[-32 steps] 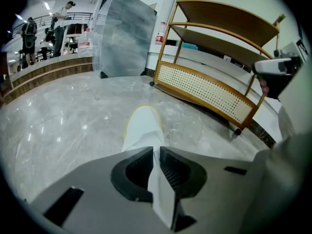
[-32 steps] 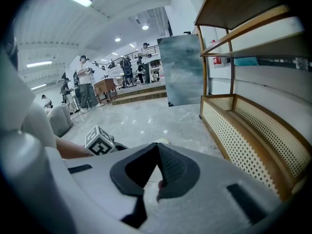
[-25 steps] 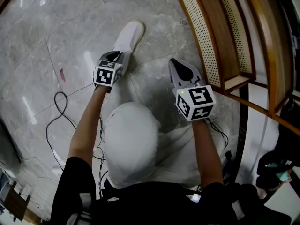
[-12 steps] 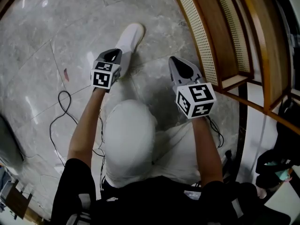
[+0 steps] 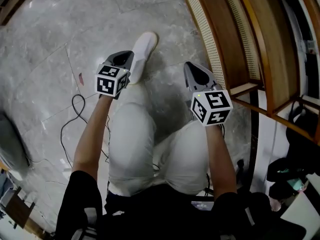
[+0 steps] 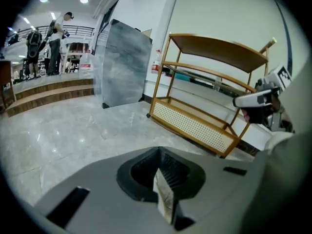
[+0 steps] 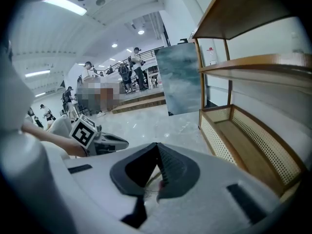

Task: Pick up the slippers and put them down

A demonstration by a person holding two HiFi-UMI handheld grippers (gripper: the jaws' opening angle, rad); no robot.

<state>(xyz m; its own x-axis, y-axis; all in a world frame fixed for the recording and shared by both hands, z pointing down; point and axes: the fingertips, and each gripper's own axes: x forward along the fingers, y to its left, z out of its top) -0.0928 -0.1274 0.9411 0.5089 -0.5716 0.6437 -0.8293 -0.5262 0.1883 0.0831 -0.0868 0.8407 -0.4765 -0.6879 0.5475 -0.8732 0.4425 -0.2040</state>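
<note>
Each hand-held gripper carries a grey slipper with a dark foot opening. My left gripper [image 5: 119,68] is shut on the left slipper [image 5: 120,60], which fills the bottom of the left gripper view [image 6: 97,189]; its jaws have just been closing tighter on it. My right gripper [image 5: 201,86] holds the other slipper [image 5: 196,76], which spreads across the right gripper view [image 7: 204,199]. Both slippers hang above the floor, toes pointing away from me. The jaws themselves are hidden under the slippers.
A wooden shoe rack [image 5: 235,44] with cane panels stands at the right, close to the right slipper. The person's white shoe [image 5: 143,51] rests on the grey marble floor [image 5: 60,34] ahead. A black cable [image 5: 75,119] lies at the left. People stand far off.
Both grippers have risen with their slippers, the left one more. The person's legs have straightened, and the floor looks farther below.
</note>
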